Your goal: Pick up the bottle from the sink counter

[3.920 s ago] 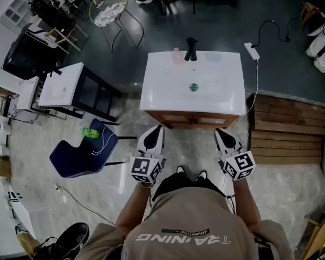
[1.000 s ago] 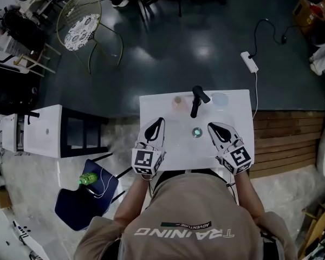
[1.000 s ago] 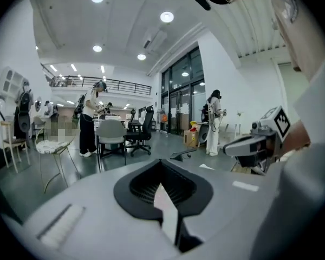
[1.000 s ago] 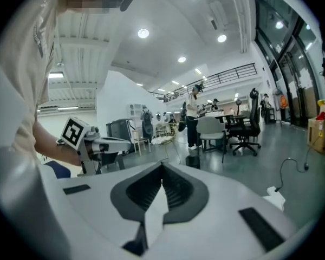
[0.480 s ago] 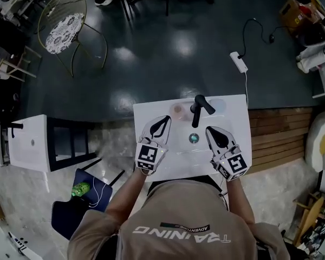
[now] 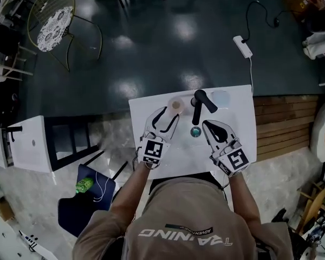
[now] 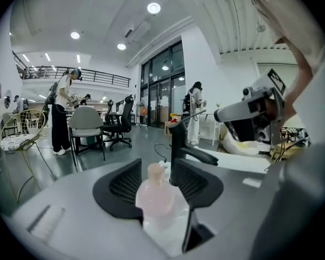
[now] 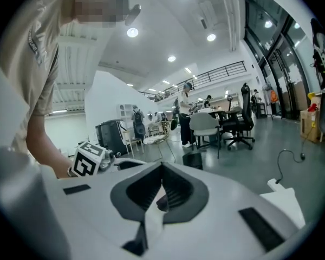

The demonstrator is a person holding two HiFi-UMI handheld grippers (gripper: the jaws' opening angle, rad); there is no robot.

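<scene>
A pale pink bottle stands upright at the back of the white sink counter, just left of the black faucet. My left gripper reaches to it, and its jaws are opening. In the left gripper view the bottle stands between the spread jaws of that gripper, and the pads do not clearly press on it. The faucet rises right behind. My right gripper hovers over the basin near the drain. In its own view the right gripper has its tips together and holds nothing.
A pale blue round thing sits right of the faucet. A blue chair with a green bottle stands on the floor to the left, beside a white cabinet. A wooden platform lies to the right and a power strip beyond the sink.
The left gripper has moved forward up to the pink bottle and its jaws have spread around it. The right gripper has shifted slightly forward over the basin.
</scene>
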